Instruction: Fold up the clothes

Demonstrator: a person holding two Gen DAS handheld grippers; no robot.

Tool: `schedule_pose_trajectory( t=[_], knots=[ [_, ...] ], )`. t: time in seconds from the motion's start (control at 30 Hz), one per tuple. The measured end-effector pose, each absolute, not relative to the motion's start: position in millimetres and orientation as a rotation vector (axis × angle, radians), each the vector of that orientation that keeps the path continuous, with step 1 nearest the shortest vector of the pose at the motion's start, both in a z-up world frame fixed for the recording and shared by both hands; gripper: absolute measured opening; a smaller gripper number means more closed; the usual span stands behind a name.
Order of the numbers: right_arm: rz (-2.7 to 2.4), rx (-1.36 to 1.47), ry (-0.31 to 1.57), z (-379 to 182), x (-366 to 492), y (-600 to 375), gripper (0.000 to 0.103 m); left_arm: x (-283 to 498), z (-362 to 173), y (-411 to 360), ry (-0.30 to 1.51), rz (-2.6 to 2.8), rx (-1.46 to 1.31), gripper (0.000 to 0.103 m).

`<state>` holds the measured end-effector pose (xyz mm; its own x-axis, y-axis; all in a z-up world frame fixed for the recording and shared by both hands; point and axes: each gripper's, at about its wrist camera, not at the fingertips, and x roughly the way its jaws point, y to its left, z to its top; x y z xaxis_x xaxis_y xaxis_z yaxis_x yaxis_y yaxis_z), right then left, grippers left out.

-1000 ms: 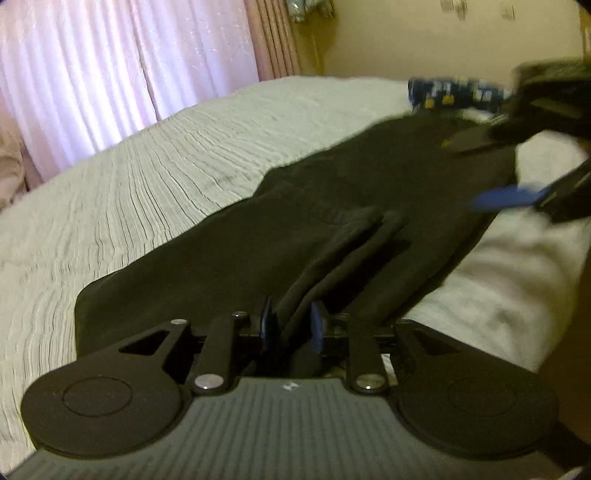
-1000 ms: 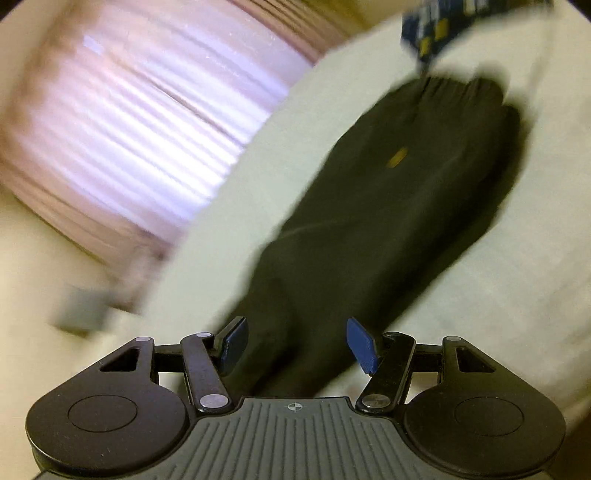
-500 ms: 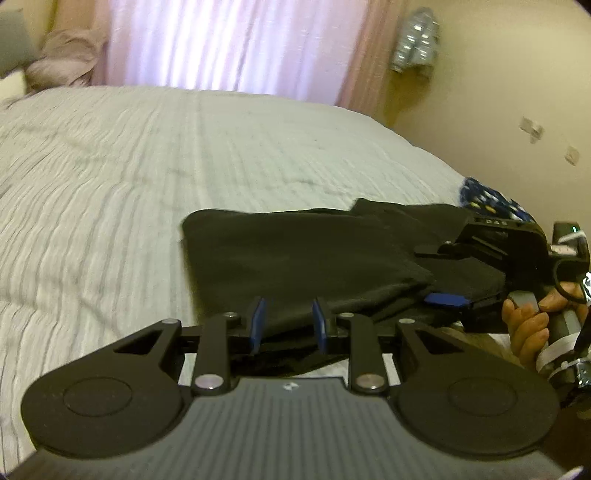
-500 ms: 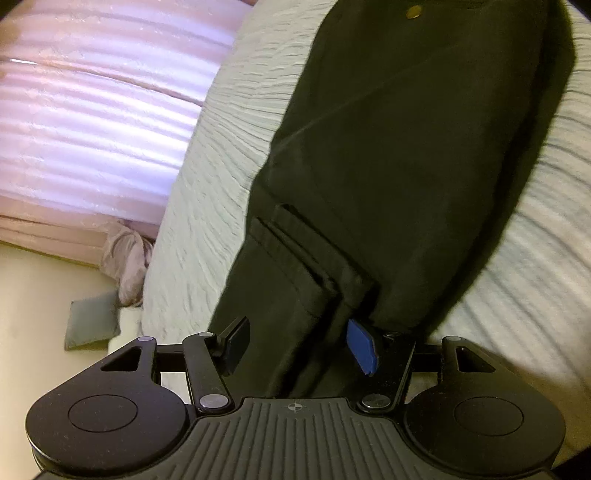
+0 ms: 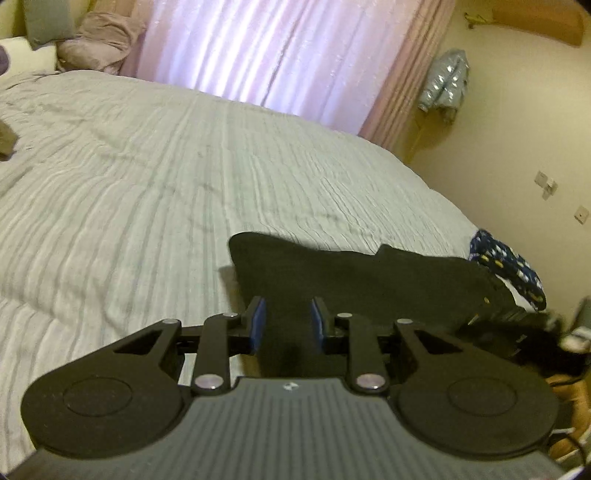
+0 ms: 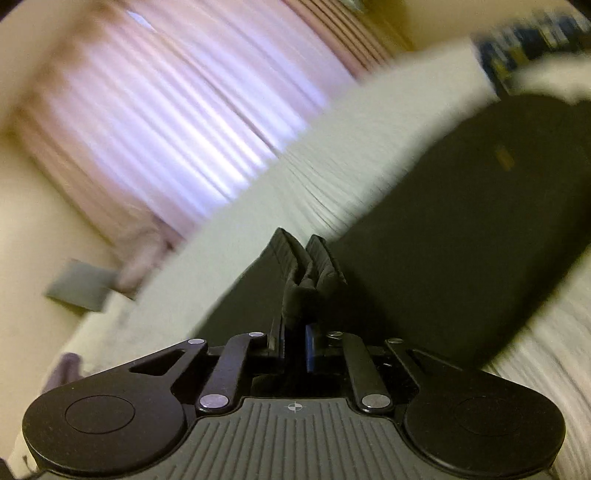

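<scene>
My right tool (image 6: pixel 295 343) is clamped on a bunched edge of the black trousers (image 5: pixel 369 280); my left tool (image 5: pixel 286 325), closing, pinches their other end; they lie lengthwise along the bed's (image 5: pixel 184 184) near edge

— What's carrying everything?

— The bed (image 5: pixel 155 192), under a pale grey ribbed cover that takes up most of my left view.

— And lying on it?

— A black garment (image 5: pixel 369 273), folded over on itself, near the bed's right edge. Just past it, at that same edge, a dark blue patterned cloth (image 5: pixel 509 266) touches it. Far off at the head end sit a mauve pillow (image 5: pixel 107 37) and a grey cushion (image 5: pixel 48 18).
</scene>
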<state>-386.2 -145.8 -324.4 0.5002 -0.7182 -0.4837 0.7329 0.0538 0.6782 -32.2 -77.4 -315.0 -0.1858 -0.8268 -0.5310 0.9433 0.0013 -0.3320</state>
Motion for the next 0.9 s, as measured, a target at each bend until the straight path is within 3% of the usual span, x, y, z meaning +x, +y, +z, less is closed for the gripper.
schedule_pose_trajectory(
  t=[0.2, 0.37, 0.47, 0.53, 0.57, 0.7, 0.9],
  knots=[
    [-1.216, 0.944, 0.004, -324, -385, -122, 0.009, -47, -314, -90, 0.685, -1.64, 0.258, 0.02],
    [-1.129, 1.036, 0.151, -344, -388, -143, 0.009, -56, -321, -105, 0.679, -1.64, 0.301, 0.02],
    [-1.134, 0.975, 0.22, -330, -384, -139, 0.024, -57, -321, -110, 0.673, -1.638, 0.317, 0.02],
    [-1.213, 0.882, 0.25, -315, -382, -134, 0.045, -56, -319, -115, 0.658, -1.631, 0.326, 0.02],
    [-1.277, 0.809, 0.259, -308, -379, -129, 0.048, -55, -317, -118, 0.649, -1.627, 0.328, 0.02],
    [-1.271, 0.602, 0.27, -287, -354, -126, 0.048, -51, -317, -139, 0.626, -1.601, 0.348, 0.02],
    [-1.181, 0.413, 0.406, -306, -287, -166, 0.047, -42, -334, -175, 0.658, -1.556, 0.379, 0.018]
  ],
)
